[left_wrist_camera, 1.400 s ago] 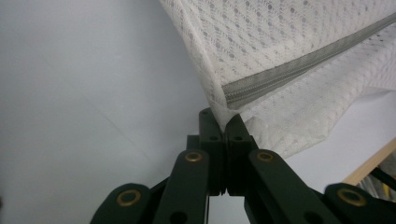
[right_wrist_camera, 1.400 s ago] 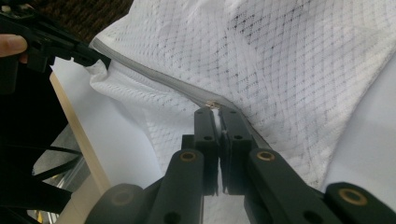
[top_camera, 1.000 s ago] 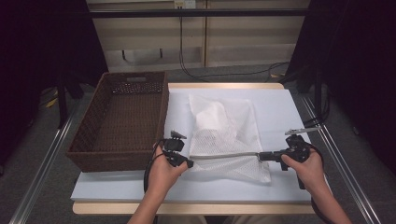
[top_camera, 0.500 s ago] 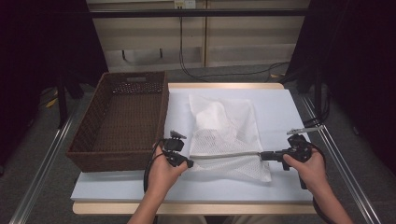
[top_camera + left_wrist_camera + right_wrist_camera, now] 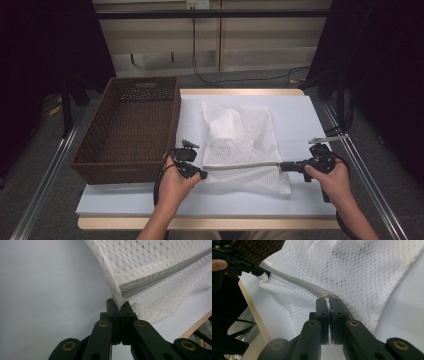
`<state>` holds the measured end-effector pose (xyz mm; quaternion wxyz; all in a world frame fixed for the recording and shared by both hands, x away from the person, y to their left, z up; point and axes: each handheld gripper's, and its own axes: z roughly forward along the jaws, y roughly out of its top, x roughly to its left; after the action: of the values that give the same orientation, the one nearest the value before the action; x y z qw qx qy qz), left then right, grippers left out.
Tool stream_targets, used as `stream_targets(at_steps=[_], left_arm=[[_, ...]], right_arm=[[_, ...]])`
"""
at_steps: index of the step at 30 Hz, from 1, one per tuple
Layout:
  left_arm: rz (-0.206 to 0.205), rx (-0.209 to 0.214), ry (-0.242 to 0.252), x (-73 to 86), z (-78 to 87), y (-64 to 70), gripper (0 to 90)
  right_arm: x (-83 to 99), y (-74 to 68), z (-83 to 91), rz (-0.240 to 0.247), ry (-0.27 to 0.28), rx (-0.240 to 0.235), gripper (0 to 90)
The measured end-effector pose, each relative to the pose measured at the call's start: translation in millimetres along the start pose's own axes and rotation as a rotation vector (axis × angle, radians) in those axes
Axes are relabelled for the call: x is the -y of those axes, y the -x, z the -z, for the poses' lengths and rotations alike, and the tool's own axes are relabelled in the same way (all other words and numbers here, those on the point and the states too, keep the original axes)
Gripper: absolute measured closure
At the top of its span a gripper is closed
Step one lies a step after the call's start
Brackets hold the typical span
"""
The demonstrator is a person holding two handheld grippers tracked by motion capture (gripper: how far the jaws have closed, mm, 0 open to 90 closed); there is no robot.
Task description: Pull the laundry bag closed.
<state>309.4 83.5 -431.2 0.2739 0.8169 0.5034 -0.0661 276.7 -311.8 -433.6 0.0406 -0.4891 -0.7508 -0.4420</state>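
White mesh laundry bag, zippered, lying flat on the white desk at centre, its far end toward 12 o'clock and its zippered edge toward 6 o'clock; a paler folded item shows through the mesh in the far half. Grey zipper runs straight across the near part of the bag from 9 o'clock to 3 o'clock, drawn taut between the two grippers. Left gripper, held in the person's left hand, at the bag's near-left corner: in the left gripper view its jaws are pressed together on the mesh corner just where the zipper tape ends, fabric pinched between the tips. Right gripper, held in the right hand, at the 3 o'clock end of the zipper: in the right gripper view its jaws are closed narrow with the small metal zipper pull at their tips, seemingly nipped between them, the zipper line trailing away toward the other gripper at upper left. Brown wicker basket, rectangular, with handle cut-out at its far wall, standing at 9 o'clock of the bag, just beside the desk's white surface and close to the left hand. Loose cables on the floor beyond the desk at 12 o'clock
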Motion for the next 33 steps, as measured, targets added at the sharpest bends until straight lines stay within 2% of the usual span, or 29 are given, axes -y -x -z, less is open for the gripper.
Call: stream_targets(at_steps=[9,10,11,12,19,23,26,33], left_arm=[[0.003,-0.001,-0.004,0.1,-0.5,0.1,89.2],[0.015,-0.003,0.004,0.2,-0.8,0.8,89.2],[0.006,-0.007,-0.001,0.2,-0.1,-0.3,89.2],[0.001,0.01,-0.004,0.1,0.6,-0.4,89.2],[0.01,0.017,0.004,0.0,1.3,3.0,89.2],[-0.007,0.013,-0.001,-0.5,2.7,0.5,89.2],[0.006,0.016,0.003,-0.4,1.2,0.7,89.2],[0.002,0.002,-0.002,-0.6,1.9,-0.6,89.2]], right_arm=[[0.3,1.6,1.6,-0.008,-0.003,0.001,86.8],[0.5,2.2,2.1,-0.003,-0.003,0.008,86.8],[0.6,2.7,2.6,-0.007,0.001,0.009,86.8],[0.9,3.5,3.9,-0.011,0.007,0.006,86.8],[1.4,5.7,7.5,-0.017,0.014,0.005,86.8],[0.9,5.0,9.4,-0.012,0.016,0.006,86.8],[1.1,5.2,9.6,-0.012,0.013,0.005,86.8],[2.1,9.2,13.3,-0.022,0.019,0.008,86.8]])
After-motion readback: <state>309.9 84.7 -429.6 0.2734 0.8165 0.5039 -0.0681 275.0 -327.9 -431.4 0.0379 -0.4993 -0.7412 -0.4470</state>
